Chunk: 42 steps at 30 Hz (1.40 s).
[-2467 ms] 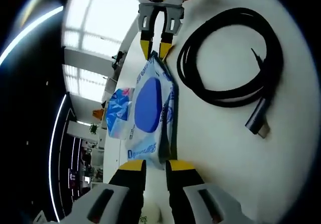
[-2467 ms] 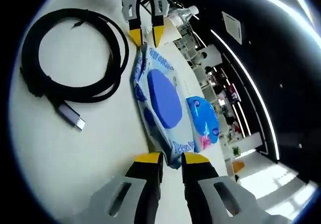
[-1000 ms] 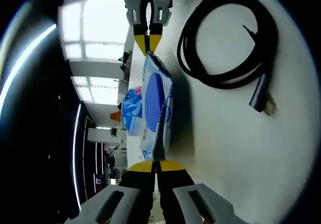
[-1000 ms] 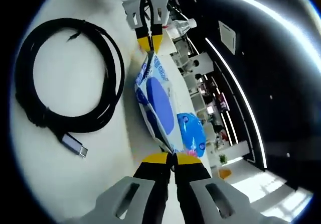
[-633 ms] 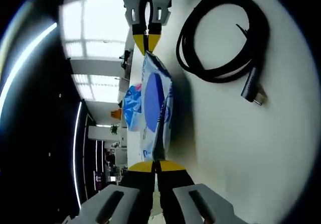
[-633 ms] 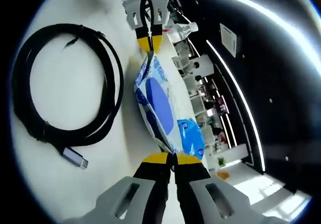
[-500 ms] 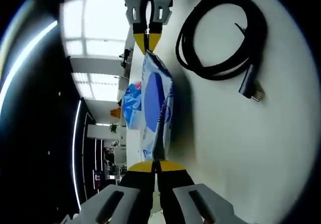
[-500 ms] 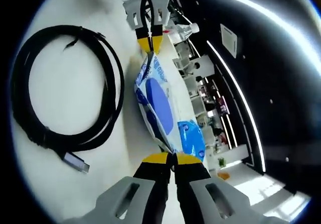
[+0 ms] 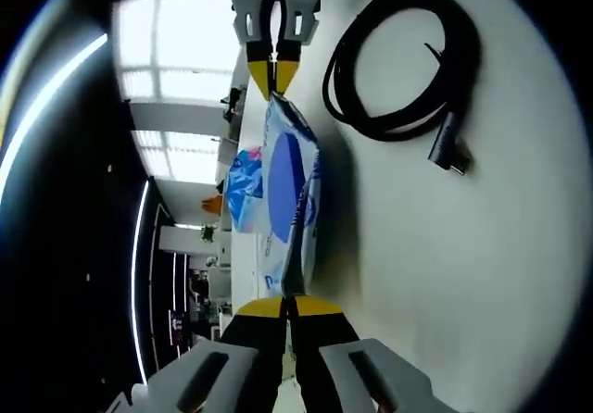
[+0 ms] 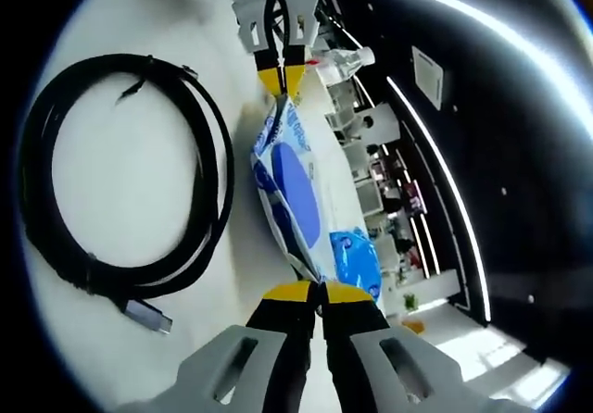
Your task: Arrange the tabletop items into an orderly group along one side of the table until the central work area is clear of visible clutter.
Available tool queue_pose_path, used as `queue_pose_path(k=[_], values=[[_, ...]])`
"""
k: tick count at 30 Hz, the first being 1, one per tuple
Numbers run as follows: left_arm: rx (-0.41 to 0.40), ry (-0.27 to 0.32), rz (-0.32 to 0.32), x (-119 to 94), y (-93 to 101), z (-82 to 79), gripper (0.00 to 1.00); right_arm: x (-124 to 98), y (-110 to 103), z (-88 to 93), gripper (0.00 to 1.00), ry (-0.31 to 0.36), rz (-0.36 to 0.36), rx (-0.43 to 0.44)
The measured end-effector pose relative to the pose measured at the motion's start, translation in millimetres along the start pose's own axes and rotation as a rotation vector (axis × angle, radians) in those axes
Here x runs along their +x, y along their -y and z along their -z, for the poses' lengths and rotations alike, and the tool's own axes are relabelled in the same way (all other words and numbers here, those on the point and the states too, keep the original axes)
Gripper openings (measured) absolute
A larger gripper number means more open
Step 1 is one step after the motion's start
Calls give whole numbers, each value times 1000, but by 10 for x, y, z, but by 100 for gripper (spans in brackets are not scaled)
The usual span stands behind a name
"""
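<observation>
A blue-and-white wet-wipes pack [image 9: 289,191] hangs on edge just above the white table [image 9: 435,274], stretched between my two grippers. In the left gripper view my left gripper [image 9: 288,301] is shut on the pack's near end, and the right gripper [image 9: 271,75] pinches the far end at the top. In the right gripper view the wipes pack [image 10: 292,195] runs from my right gripper [image 10: 315,291], shut on its near end, up to the left gripper [image 10: 281,80]. A coiled black cable [image 9: 398,61] with a grey plug [image 9: 447,151] lies on the table beside the pack.
A small blue packet [image 9: 243,189] lies beyond the pack, also seen as the blue packet [image 10: 357,260] in the right gripper view. The cable coil [image 10: 120,172] and its plug [image 10: 148,316] take up the table's left. A clear bottle [image 10: 343,58] stands far off.
Both grippers went from open around the pack's ends to shut on them, and the pack turned from flat onto its edge. Since then the views have shifted slightly relative to the cable.
</observation>
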State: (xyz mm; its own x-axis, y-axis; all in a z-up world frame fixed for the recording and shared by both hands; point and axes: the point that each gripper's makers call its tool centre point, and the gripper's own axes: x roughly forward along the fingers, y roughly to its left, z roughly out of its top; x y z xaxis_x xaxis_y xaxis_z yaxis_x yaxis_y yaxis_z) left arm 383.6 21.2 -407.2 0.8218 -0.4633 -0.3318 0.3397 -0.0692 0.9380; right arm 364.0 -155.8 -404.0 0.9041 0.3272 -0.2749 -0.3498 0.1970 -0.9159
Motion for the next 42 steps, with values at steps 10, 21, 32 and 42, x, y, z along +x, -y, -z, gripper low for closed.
queue_pose_path(k=[10, 21, 32, 42], values=[[-8, -14, 23, -28, 81, 92, 0, 52, -81, -57, 0, 8, -18, -12], [-17, -6, 29, -17, 108, 103, 0, 49, -123, -50, 1, 5, -25, -12], [-35, -14, 65, -36, 185, 121, 2, 50, -174, -34, 3, 18, -50, 73], [-36, -37, 111, -131, 269, 151, 4, 6, -247, -17, 6, 13, -89, 158]])
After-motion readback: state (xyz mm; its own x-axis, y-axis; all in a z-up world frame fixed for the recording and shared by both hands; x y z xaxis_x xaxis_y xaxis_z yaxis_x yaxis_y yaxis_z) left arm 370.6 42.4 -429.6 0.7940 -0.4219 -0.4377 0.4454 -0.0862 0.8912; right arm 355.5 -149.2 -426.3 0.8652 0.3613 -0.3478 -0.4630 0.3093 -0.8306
